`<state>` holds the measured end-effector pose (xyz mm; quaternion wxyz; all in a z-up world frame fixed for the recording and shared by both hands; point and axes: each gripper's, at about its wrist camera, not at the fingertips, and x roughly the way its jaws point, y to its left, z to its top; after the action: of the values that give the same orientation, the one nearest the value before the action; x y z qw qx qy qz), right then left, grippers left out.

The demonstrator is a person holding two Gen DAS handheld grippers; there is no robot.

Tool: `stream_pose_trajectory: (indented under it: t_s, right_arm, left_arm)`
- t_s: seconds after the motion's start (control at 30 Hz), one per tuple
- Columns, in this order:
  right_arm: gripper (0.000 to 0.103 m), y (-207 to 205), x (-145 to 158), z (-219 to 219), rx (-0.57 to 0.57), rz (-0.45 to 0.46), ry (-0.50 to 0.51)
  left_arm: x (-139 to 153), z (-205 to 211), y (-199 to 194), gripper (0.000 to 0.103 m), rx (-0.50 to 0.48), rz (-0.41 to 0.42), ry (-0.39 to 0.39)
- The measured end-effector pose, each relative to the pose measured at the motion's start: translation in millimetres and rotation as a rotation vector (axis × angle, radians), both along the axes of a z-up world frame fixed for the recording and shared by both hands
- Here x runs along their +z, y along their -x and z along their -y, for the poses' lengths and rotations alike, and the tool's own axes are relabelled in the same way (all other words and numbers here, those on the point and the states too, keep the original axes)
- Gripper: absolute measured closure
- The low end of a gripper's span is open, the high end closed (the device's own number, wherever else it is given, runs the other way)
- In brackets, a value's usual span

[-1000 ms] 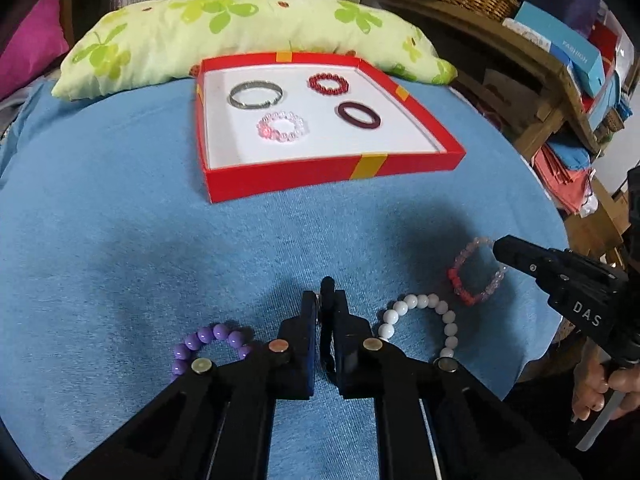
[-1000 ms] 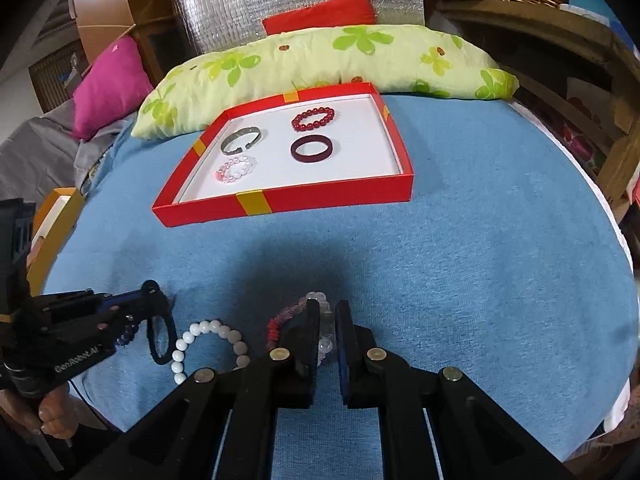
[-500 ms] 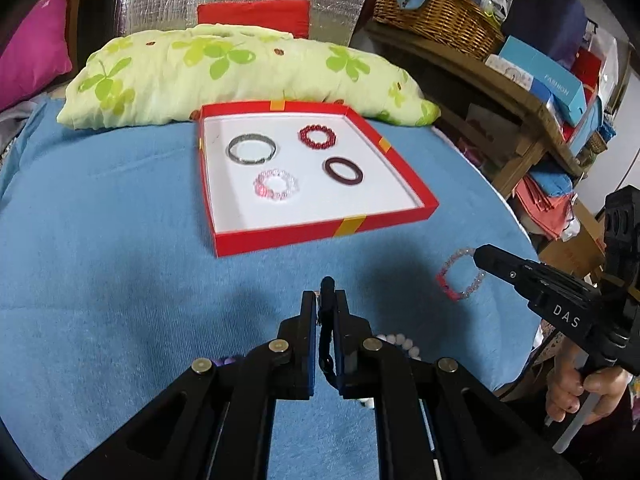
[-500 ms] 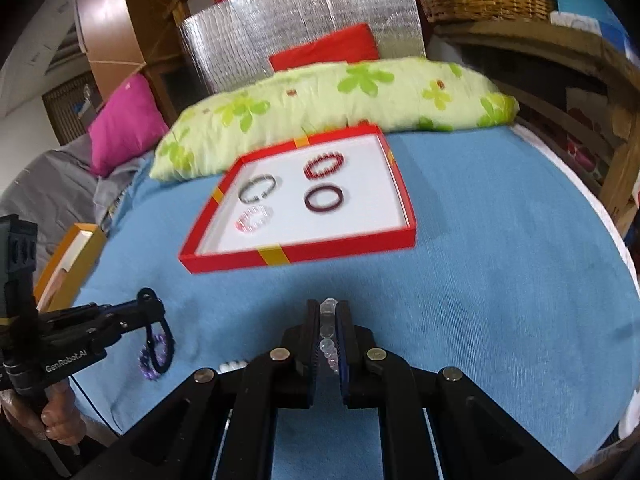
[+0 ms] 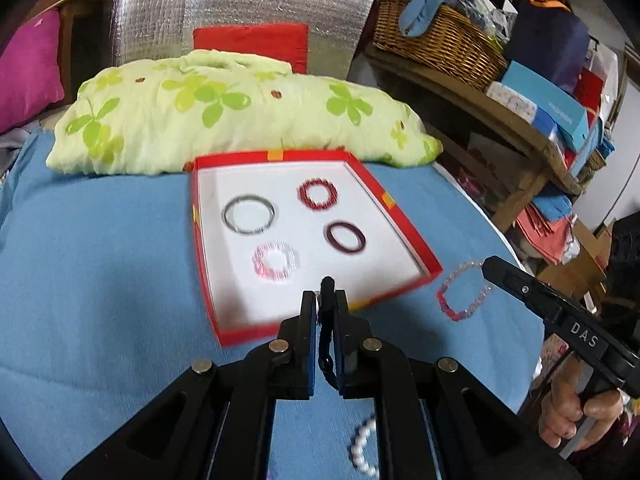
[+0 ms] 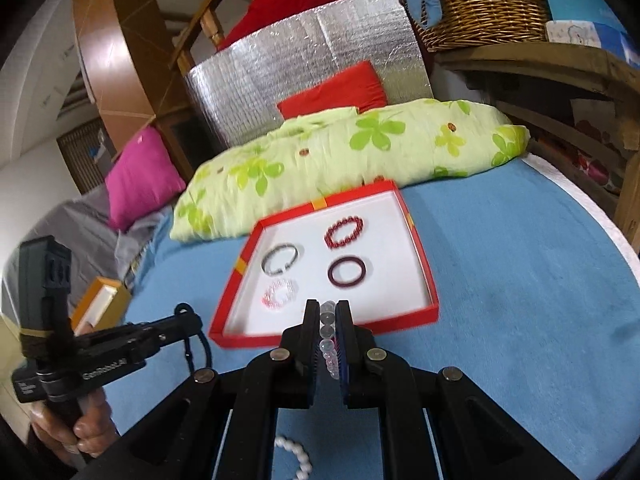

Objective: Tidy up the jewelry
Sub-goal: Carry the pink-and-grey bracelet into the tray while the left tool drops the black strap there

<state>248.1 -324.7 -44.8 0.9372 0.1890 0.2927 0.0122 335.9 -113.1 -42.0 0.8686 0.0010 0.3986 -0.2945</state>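
A red tray [image 5: 408, 220] with a white floor lies on the blue cloth and holds several bracelets: a silver one [image 5: 248, 213], a red beaded one [image 5: 318, 194], a dark maroon ring [image 5: 346, 237] and a pink beaded one [image 5: 276, 261]. My left gripper [image 5: 324, 300] is shut on a black bracelet [image 5: 326, 344], raised over the tray's near edge. My right gripper [image 6: 327, 312] is shut on a clear and pink beaded bracelet [image 6: 328, 340], which also hangs in the left wrist view [image 5: 464, 292], just right of the tray. A white bead bracelet [image 5: 362, 448] lies on the cloth below.
A green flowered pillow [image 5: 224, 116] lies behind the tray. A wooden shelf [image 5: 480, 116] with a wicker basket [image 5: 436, 36] and boxes stands at the right. A pink cushion [image 6: 136, 176] and an orange box [image 6: 100, 304] are at the left.
Both grippers have lifted off the cloth with their bracelets and moved forward toward the tray. The purple bracelet has dropped out of view.
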Motion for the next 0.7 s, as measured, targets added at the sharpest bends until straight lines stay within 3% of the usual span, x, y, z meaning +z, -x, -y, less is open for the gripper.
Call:
stream_pose_trajectory:
  t_s: [0.23, 0.7]
  right_arm:
    - [0.094, -35.9, -0.3, 3.1, -0.008, 0.026, -0.033]
    - [0.094, -81.1, -37.0, -22.9, 0.046, -0.081, -0.11]
  left_arm:
    - [5.8, -4.1, -25.8, 0.095, 0.07, 0.026, 0.074]
    - [-37.1, 8.8, -46.5, 0.095, 0.112, -0.039, -0.024]
